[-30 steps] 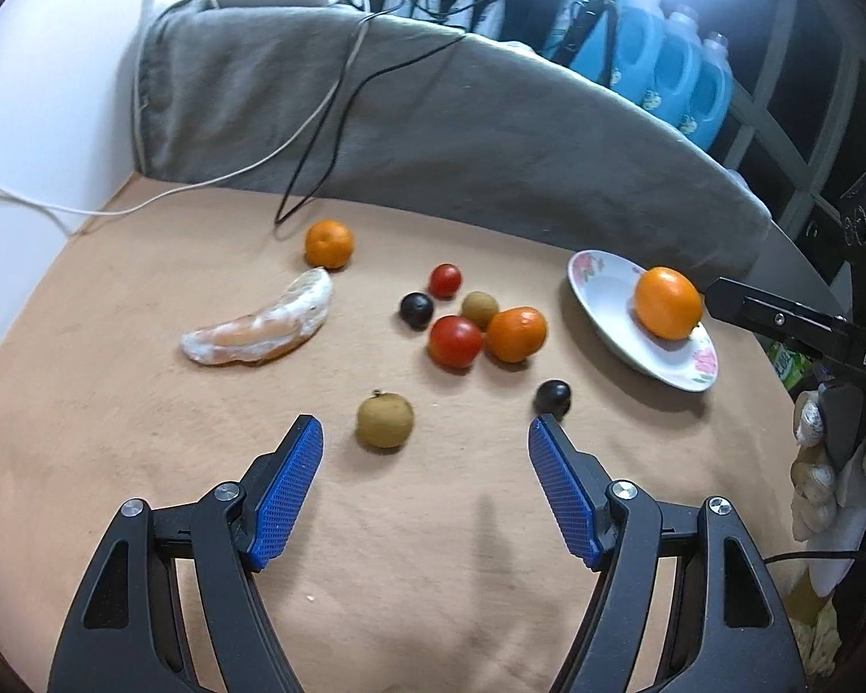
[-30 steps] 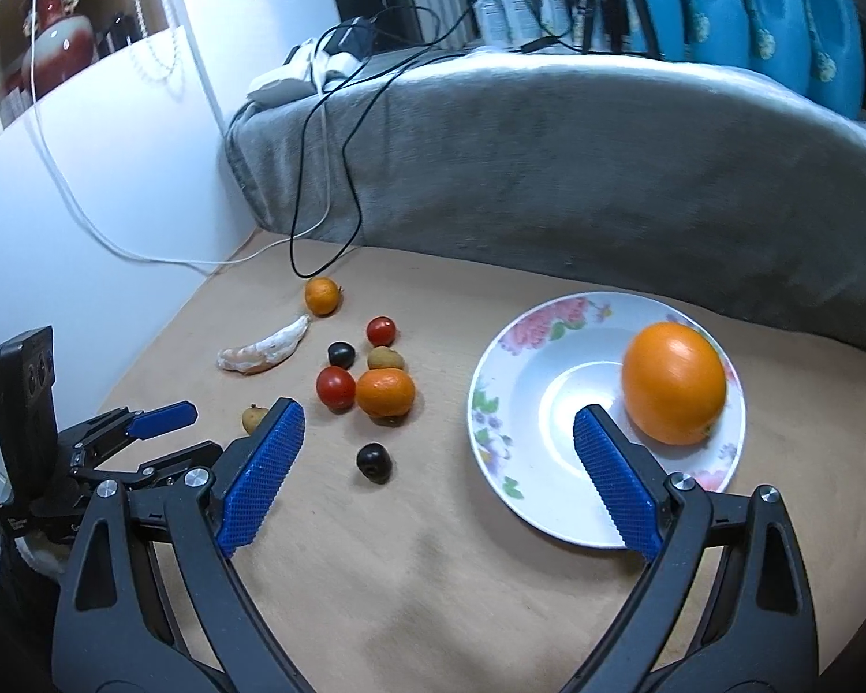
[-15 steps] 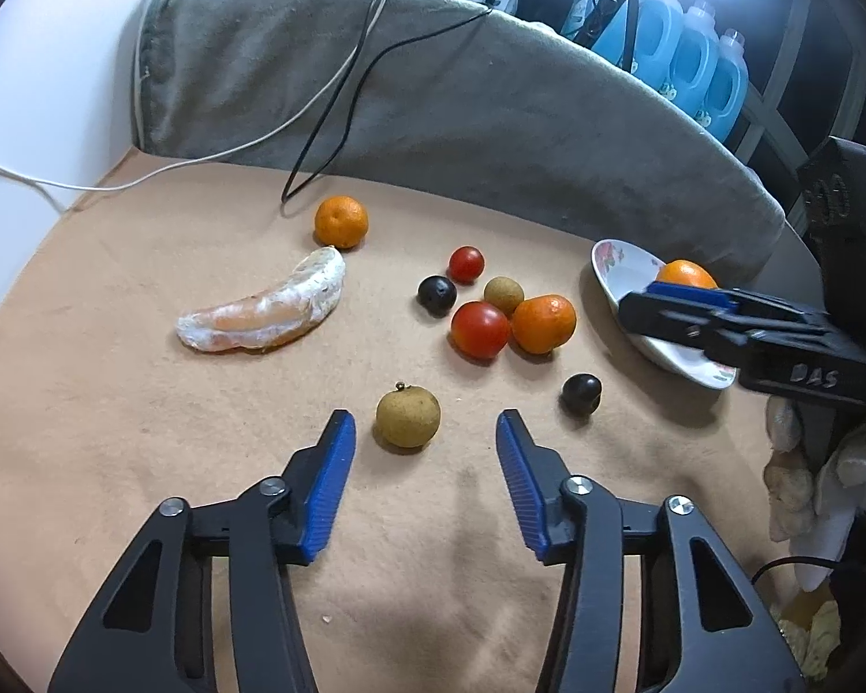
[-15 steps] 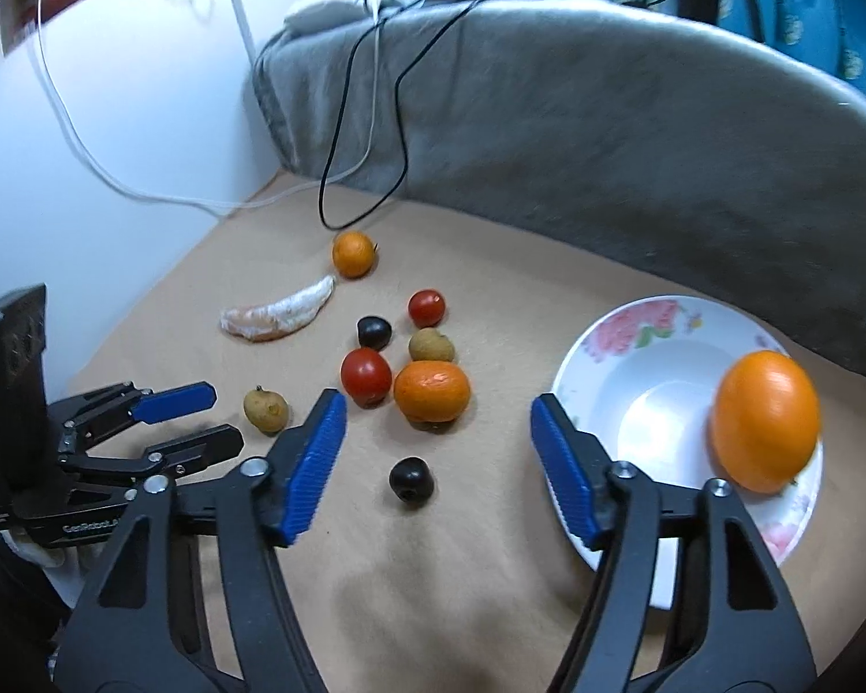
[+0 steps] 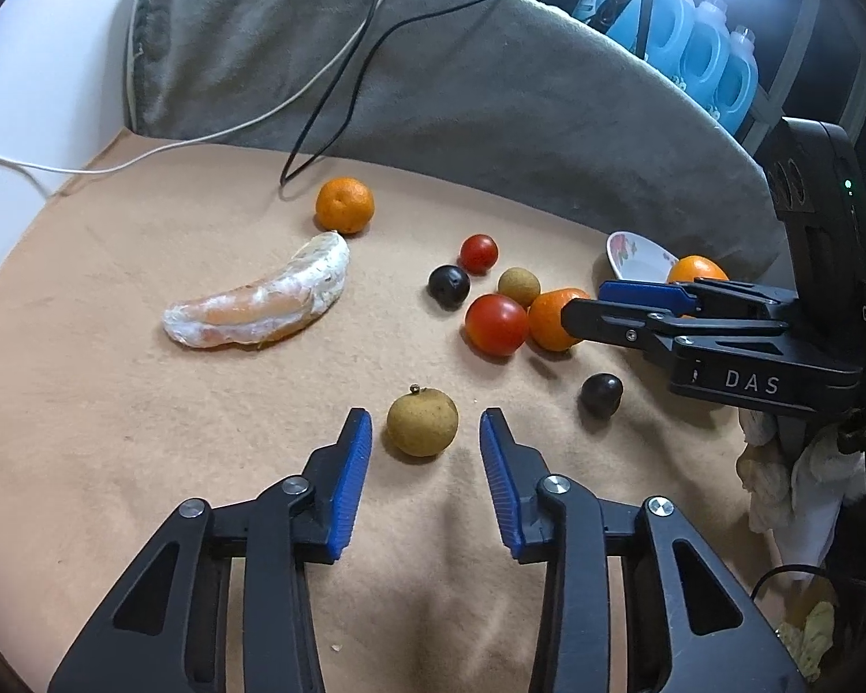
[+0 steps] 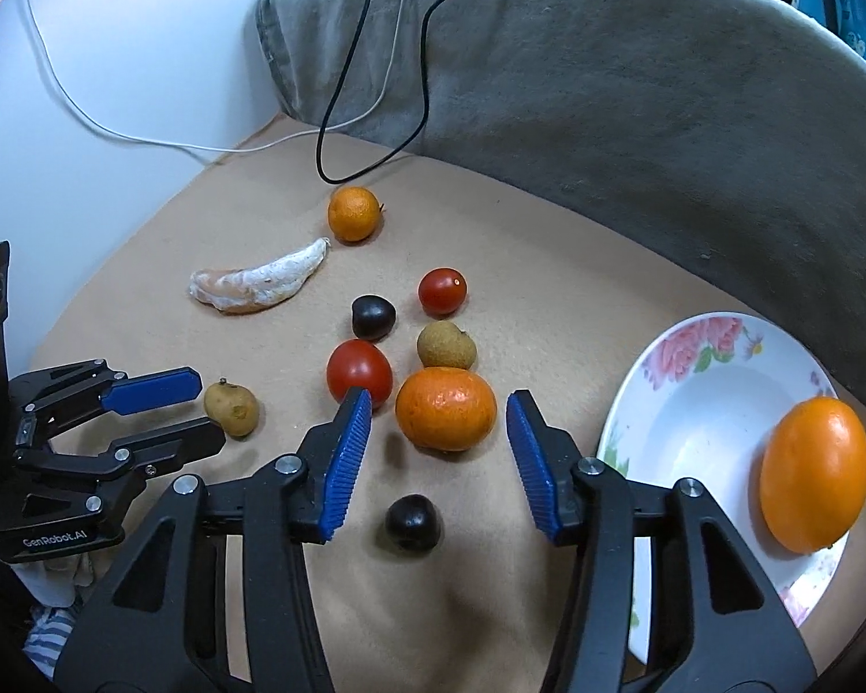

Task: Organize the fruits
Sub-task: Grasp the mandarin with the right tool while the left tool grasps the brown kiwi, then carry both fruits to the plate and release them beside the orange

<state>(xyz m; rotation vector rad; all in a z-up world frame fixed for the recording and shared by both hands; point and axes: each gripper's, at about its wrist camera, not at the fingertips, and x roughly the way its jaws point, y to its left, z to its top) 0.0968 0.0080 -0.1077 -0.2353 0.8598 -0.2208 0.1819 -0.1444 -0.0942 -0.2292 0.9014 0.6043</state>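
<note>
My left gripper (image 5: pixel 425 436) is open, its blue pads on either side of a tan longan (image 5: pixel 422 423), not touching it; it also shows in the right wrist view (image 6: pixel 202 404). My right gripper (image 6: pixel 439 421) is open, just short of an orange mandarin (image 6: pixel 445 408), with a dark plum (image 6: pixel 413 521) between its arms. A flowered white plate (image 6: pixel 681 404) at the right holds a large orange (image 6: pixel 814 479). Two red tomatoes (image 6: pixel 358 371), another longan (image 6: pixel 445 343) and another plum (image 6: pixel 372 317) lie close by.
A peeled pomelo segment (image 5: pixel 260 303) and a small mandarin (image 5: pixel 344 205) lie at the far left on the tan cloth. A grey blanket (image 6: pixel 606 58) with cables over it borders the back. Blue bottles (image 5: pixel 704 58) stand behind it.
Both grippers moved forward and narrowed. The left now brackets the near longan; the right shifted left from the plate to the mandarin.
</note>
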